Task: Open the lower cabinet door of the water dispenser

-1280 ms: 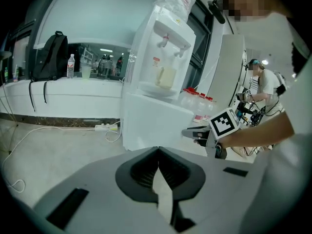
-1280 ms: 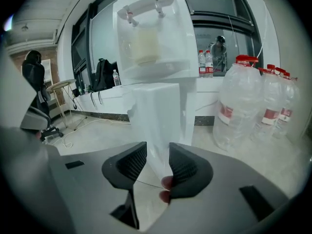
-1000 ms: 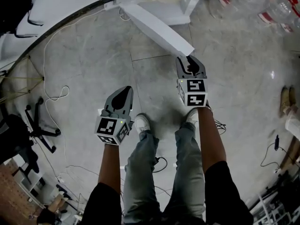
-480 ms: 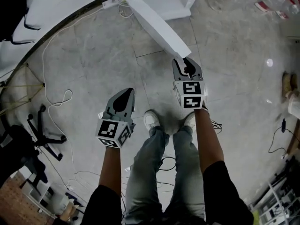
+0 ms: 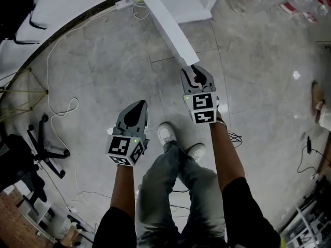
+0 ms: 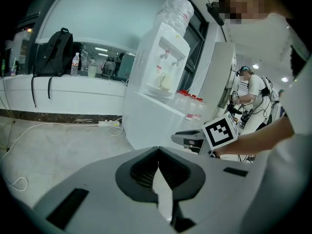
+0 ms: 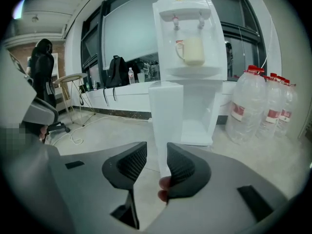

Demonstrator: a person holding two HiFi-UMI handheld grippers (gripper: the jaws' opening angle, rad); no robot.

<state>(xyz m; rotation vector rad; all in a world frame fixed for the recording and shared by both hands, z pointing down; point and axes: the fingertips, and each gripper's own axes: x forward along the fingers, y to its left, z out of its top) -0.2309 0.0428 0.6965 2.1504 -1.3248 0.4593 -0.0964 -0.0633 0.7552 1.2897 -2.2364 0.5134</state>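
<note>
lower cabinet door [image 7: 165,123], a tall flat white panel, is standing edge-on between the ribbed black pads of the right gripper [image 7: 156,149], whose jaws are clasping its free edge at about half their spread. in the head view the right gripper [image 5: 195,70] is meeting the tip of the door [image 5: 173,27], which is reaching well out over the grey marbled floor [image 5: 93,71] from its hinge side at the white water dispenser [image 5: 181,6]. the open compartment is showing behind it, so the opening is judged nearly complete. the left gripper [image 6: 158,152] is idling with its jaws pressed together on nothing; in the head view this left gripper [image 5: 137,107] is hanging well apart from the door, near the person's white shoes [image 5: 165,134]. further out, a cream mug [image 7: 192,50] is sitting on the dispenser's tap shelf, and clear plastic water bottles with red caps [image 7: 253,106] are standing just beside the cabinet. to finish well, the grip should be following the door's arc about the hinge rather than pulling straight. the pads should be sitting square on the thin edge so that it is not slipping or twisting. the pull should be easing off before the hinge stop, since a hard tug could be rocking the cabinet and the mug.
</note>
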